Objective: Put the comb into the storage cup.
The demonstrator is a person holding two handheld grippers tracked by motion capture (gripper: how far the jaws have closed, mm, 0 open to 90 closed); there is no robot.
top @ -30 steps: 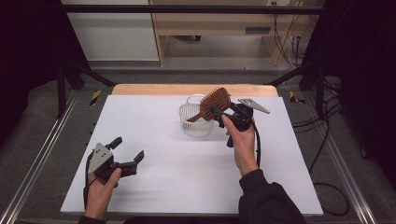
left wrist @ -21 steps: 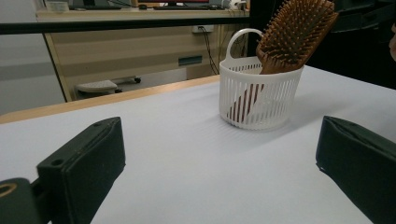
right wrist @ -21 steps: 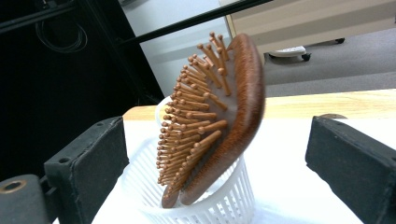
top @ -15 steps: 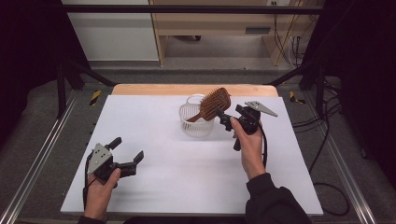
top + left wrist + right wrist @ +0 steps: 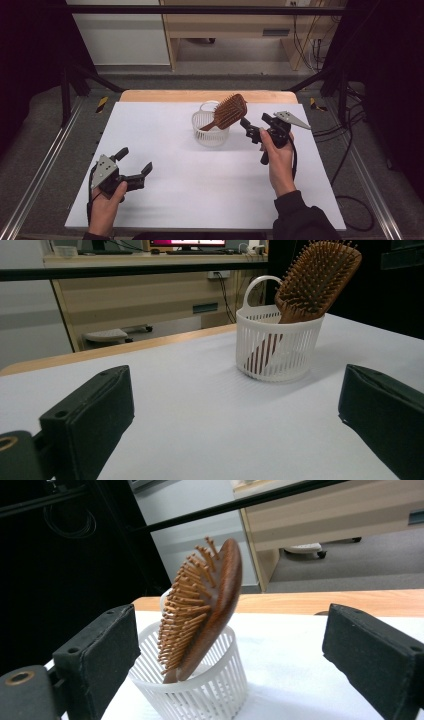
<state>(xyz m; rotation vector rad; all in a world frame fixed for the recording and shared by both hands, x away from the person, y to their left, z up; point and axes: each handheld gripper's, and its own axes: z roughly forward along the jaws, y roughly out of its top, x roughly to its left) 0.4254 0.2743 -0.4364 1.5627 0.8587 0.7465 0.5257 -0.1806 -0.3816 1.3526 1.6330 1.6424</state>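
Each hand-held gripper is black. The left hand-held gripper (image 5: 134,167) has a grey three-cornered plate on top with small dark dots on it. The right hand-held gripper (image 5: 254,128) has one too. The jaws are thick black blocks with flat pads and little round holes. A black cable hangs from each one. The person wears a dark sleeve (image 5: 300,220).

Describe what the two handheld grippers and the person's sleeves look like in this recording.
Both the left gripper and the right gripper are black, with two blocky jaws ending in flat black pads. Each carries a grey three-cornered plate on top and trails a black cable. The right arm wears a dark sleeve. The left wrist's clothing is cut off.
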